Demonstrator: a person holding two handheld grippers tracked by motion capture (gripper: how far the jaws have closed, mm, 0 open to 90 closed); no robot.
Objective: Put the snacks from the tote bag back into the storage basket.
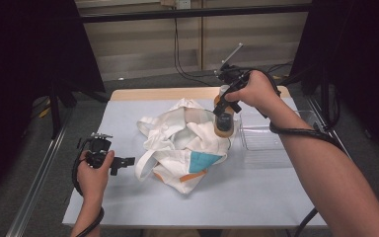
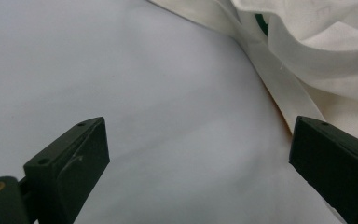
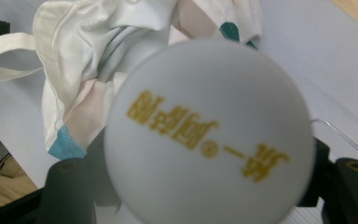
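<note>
Your right gripper [image 1: 223, 112], right of centre in the high view, clasps a white-capped, amber-brown bottle [image 3: 208, 130] above the crumpled cream canvas tote bag [image 1: 182, 143], its packing or removal unfinished, while your left gripper [image 1: 124, 161] idles open lower left.

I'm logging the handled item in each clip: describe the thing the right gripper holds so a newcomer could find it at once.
Start at the pale table sheet and find the crumpled white cloth bag near its middle. At the bag's right edge, beside the clear plastic tray, the right gripper holds a bottle. Its white cap with gold lettering and brownish body set it apart.
</note>
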